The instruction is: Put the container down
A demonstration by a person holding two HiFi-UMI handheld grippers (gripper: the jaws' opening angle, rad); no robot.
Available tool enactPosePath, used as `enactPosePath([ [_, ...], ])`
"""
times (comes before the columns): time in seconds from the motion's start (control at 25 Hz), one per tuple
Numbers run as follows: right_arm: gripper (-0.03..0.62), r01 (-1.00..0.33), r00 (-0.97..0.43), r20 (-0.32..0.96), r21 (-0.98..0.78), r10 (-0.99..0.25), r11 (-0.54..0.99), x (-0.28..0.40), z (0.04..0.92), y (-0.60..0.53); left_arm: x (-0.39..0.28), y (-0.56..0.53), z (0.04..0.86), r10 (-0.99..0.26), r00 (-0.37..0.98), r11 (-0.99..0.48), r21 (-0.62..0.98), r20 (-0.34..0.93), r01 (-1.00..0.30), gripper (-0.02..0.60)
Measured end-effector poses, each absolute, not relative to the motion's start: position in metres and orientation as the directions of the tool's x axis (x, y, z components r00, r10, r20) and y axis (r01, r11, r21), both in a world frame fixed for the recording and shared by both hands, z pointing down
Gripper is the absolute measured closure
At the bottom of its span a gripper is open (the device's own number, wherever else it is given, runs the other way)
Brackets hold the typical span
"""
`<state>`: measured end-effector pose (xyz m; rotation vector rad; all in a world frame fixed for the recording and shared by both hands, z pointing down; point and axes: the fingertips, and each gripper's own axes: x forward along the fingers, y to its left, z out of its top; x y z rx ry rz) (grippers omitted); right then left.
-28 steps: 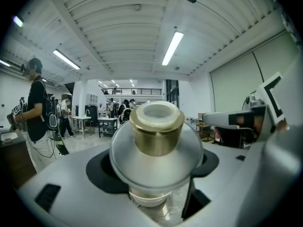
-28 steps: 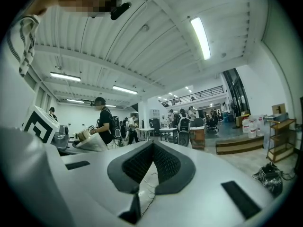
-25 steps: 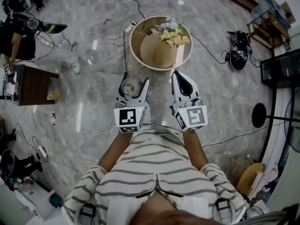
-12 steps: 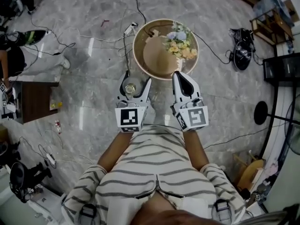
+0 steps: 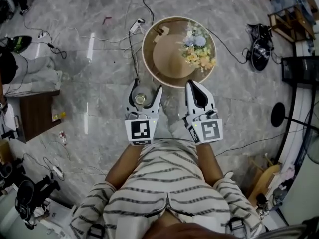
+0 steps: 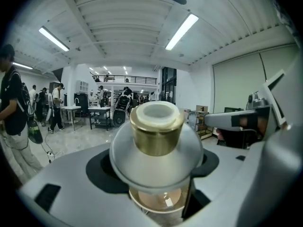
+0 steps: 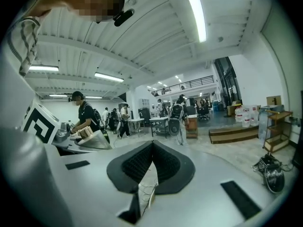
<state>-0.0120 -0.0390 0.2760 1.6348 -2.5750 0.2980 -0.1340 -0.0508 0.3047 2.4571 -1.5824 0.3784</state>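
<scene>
My left gripper (image 5: 143, 94) is shut on a small clear container (image 5: 139, 99) with a gold collar and a white top. In the left gripper view the container (image 6: 156, 135) fills the space between the jaws, standing upright. My right gripper (image 5: 196, 89) is shut with nothing in it; in its own view the black pads (image 7: 150, 161) meet. Both grippers hover side by side above the floor, just short of the near rim of a round wooden table (image 5: 149, 66).
A bunch of pale flowers (image 5: 199, 53) lies on the right half of the table. Cables (image 5: 130, 49) trail over the marble floor to its left. A dark desk (image 5: 35, 113) stands at the left and a black bag (image 5: 259, 54) lies at the right.
The table and the floor have slid rightward in the head view, and the flowers have swung toward the table's right side. Both grippers keep their pose; the container stays held.
</scene>
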Motion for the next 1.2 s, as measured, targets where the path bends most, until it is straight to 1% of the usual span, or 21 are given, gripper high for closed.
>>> enactPosePath([
  [0.16,0.589,-0.895,-0.446,0.196,-0.125,-0.873,0.428,-0.016,0.286,-0.055,-0.14,-0.068,0.316,-0.86,0.385,-0.399,0.03,0.334,-0.916,0.25],
  [0.4,0.589,-0.879,-0.476,0.216,-0.128,-0.852,0.459,-0.013,0.317,-0.079,-0.137,-0.086,0.355,-0.862,0.359,-0.371,0.036,0.358,-0.928,0.25],
  [0.52,0.589,-0.872,-0.489,0.234,-0.13,-0.84,0.471,-0.012,0.343,-0.089,-0.138,-0.095,0.384,-0.859,0.353,-0.368,0.033,0.372,-0.929,0.25],
  [0.72,0.589,-0.852,-0.522,0.265,-0.196,-0.811,0.485,-0.006,0.393,-0.106,-0.134,-0.112,0.432,-0.853,0.347,-0.351,0.062,0.39,-0.934,0.25],
  [0.92,0.59,-0.845,-0.535,0.295,-0.179,-0.792,0.504,0.002,0.437,-0.124,-0.126,-0.132,0.475,-0.851,0.323,-0.335,0.045,0.414,-0.941,0.25],
  [1.2,0.589,-0.839,-0.544,0.325,-0.199,-0.774,0.506,0.005,0.486,-0.139,-0.114,-0.158,0.538,-0.843,0.303,-0.315,0.048,0.445,-0.948,0.25],
])
